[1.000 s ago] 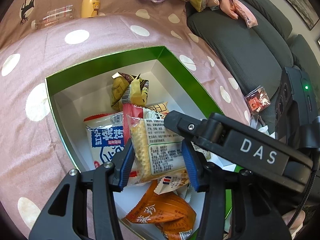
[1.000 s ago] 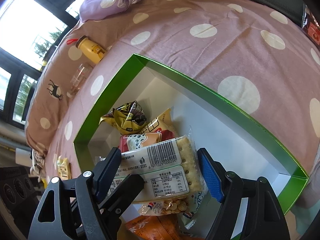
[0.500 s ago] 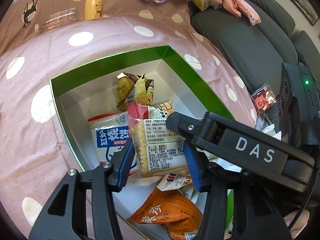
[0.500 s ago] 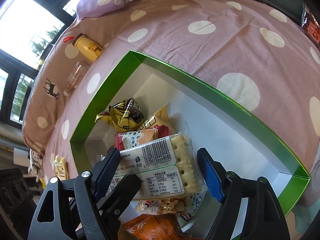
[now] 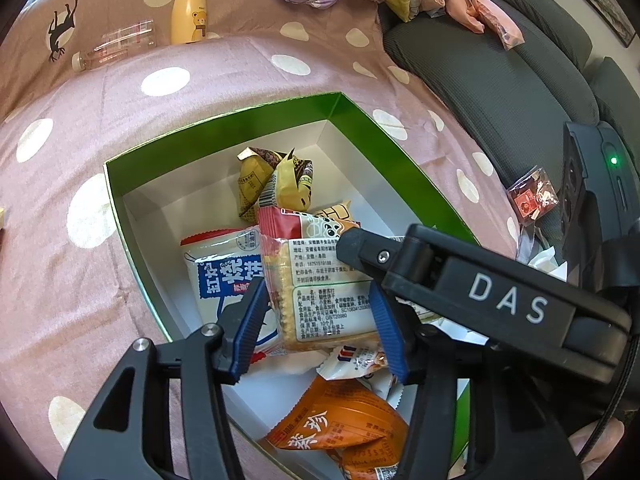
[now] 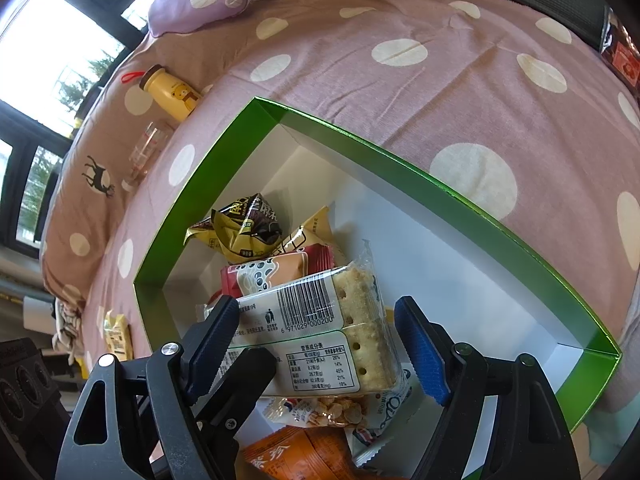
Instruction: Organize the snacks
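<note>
**Inside the green box: the left claw is letting go of the cracker pack**

Over the open box, the left claw is widening: its blue pads have just been opening around the clear-wrapped, pale rectangular cracker pack, and a sliver of gap now shows on both sides, where a second ago the pads were pressing its edges. The right claw is straddling the same pack, released, with clear space at its right pad.

By my reading, the pack is being set down, resting on the other wrapped snacks in the green-rimmed, white-lined cardboard box on the pink polka-dot bedspread.

The pack is lying flat, label side up. In the left wrist view its long axis is running from the claw toward the box's far corner.
</note>
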`<state>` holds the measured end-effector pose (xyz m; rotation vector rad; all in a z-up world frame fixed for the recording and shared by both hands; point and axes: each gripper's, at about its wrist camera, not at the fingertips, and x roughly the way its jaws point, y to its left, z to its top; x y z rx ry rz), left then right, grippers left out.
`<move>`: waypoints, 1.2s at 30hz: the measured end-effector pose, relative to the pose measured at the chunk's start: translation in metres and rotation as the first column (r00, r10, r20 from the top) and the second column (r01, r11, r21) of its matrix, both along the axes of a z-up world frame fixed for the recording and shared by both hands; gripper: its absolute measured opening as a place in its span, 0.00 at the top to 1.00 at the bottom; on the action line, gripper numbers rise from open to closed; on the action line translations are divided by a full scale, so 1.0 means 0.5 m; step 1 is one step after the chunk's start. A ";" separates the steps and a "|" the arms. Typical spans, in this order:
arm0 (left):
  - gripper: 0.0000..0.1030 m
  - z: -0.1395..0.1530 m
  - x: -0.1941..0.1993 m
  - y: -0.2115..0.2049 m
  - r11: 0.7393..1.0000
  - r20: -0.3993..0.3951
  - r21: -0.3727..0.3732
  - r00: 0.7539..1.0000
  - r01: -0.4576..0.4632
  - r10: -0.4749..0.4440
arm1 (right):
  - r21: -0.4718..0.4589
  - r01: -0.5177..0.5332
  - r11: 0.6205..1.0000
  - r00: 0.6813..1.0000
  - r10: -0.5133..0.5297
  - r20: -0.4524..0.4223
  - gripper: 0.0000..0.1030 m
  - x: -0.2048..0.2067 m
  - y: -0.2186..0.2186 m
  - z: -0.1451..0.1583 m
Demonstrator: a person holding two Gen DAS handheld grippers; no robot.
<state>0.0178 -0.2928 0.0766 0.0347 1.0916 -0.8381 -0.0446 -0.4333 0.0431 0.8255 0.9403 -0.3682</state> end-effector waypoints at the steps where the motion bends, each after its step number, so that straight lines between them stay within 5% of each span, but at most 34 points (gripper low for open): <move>1: 0.47 0.000 0.000 0.000 1.000 0.001 0.000 1.000 -0.001 0.001 | 0.000 0.000 1.000 1.000 0.000 0.000 0.21 0.000 0.000 0.000; 36: 0.40 0.005 -0.003 0.000 0.998 0.055 0.047 0.998 -0.029 0.027 | -0.031 0.012 0.999 1.000 -0.012 -0.015 0.20 -0.004 0.002 0.006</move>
